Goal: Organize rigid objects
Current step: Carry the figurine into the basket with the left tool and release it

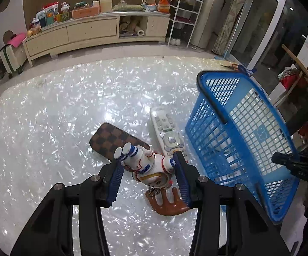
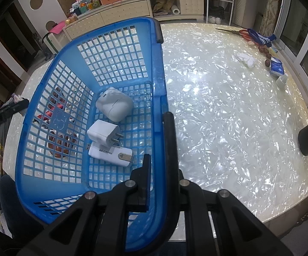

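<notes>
In the left wrist view my left gripper point(image 1: 148, 170) is shut on a white astronaut figurine point(image 1: 146, 165), one finger on each side, just above the shiny white table point(image 1: 47, 128). A brown antler-shaped piece point(image 1: 166, 202) lies under it. A checkered brown case point(image 1: 113, 140) and a white remote point(image 1: 167, 134) lie just beyond. The blue basket point(image 1: 239, 140) stands to the right. In the right wrist view my right gripper point(image 2: 160, 170) is shut on the blue basket's rim point(image 2: 160, 111). Inside lie a white rounded charger point(image 2: 114, 104), a white plug adapter point(image 2: 104, 133) and a white USB device point(image 2: 111, 154).
Red scissors with a blue cloth point(image 2: 256, 35), white crumpled tissue point(image 2: 246, 59), a blue tissue pack point(image 2: 276, 68) and brown beads point(image 2: 266, 52) lie at the table's far right. A cream sideboard point(image 1: 94, 32) with clutter stands behind.
</notes>
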Demonstrator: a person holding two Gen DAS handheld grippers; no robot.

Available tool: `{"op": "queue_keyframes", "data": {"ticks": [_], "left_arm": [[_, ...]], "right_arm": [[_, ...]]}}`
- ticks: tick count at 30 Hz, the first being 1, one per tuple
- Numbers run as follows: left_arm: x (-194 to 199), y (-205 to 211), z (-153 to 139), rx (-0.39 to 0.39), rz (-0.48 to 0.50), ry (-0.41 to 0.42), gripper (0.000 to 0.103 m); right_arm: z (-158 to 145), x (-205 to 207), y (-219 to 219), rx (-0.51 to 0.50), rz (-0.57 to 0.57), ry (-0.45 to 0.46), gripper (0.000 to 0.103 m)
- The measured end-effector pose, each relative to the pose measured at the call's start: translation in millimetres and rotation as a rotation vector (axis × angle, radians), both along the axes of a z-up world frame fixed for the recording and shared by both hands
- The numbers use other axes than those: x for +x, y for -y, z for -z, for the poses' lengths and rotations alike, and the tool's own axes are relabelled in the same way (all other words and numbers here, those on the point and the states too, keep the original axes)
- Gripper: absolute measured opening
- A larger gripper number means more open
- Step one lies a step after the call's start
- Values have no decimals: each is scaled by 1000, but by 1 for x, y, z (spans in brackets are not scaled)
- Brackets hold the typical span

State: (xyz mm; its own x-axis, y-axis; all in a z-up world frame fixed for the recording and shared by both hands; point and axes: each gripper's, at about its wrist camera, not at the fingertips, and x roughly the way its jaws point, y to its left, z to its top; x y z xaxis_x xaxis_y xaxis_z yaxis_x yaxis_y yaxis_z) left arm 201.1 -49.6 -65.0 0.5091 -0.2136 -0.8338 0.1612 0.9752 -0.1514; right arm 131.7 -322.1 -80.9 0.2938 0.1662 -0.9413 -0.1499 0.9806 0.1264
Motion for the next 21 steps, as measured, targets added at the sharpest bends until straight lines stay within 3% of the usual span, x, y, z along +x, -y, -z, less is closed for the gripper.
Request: {"op": "queue_keyframes", "data": {"ticks": [21], "left_arm": [[-9,36,-120,17,150,246,50]], "right_arm": [[1,1,2,6,2,2,10]]}}
